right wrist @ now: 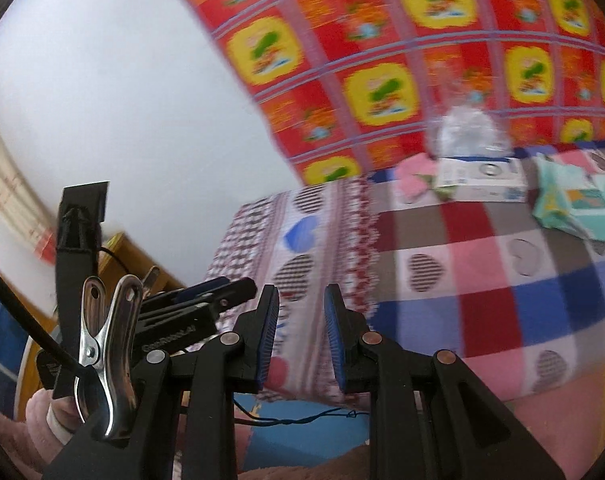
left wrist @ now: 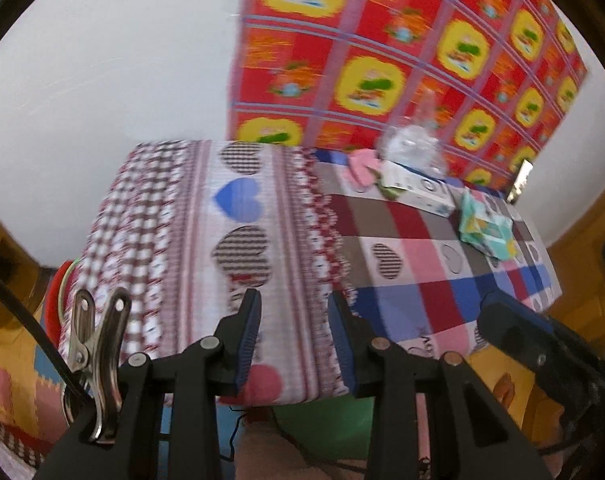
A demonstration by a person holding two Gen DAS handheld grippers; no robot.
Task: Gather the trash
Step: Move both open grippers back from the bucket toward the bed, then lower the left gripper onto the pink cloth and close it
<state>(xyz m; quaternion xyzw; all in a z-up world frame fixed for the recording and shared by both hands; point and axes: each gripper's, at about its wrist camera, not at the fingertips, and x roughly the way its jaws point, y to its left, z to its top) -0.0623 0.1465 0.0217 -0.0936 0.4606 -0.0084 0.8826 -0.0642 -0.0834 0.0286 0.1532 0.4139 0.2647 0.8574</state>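
Both tools approach empty: the left gripper (left wrist: pixel 294 336) and right gripper (right wrist: pixel 301 330) have jaws apart. Trash lies ahead to their right on the checked tablecloth (left wrist: pixel 414 240): crumpled plastic bottle (left wrist: pixel 412 146), white carton (left wrist: pixel 418 190), green packet (left wrist: pixel 488 230). Best to slow down, since motion blurs both views.

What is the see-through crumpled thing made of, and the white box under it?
The crumpled thing looks like thin clear plastic: glossy, wrinkled, and the red cloth shows through. The white box looks like printed cardboard, matte with flat sides and sharp edges. Blur leaves both uncertain.
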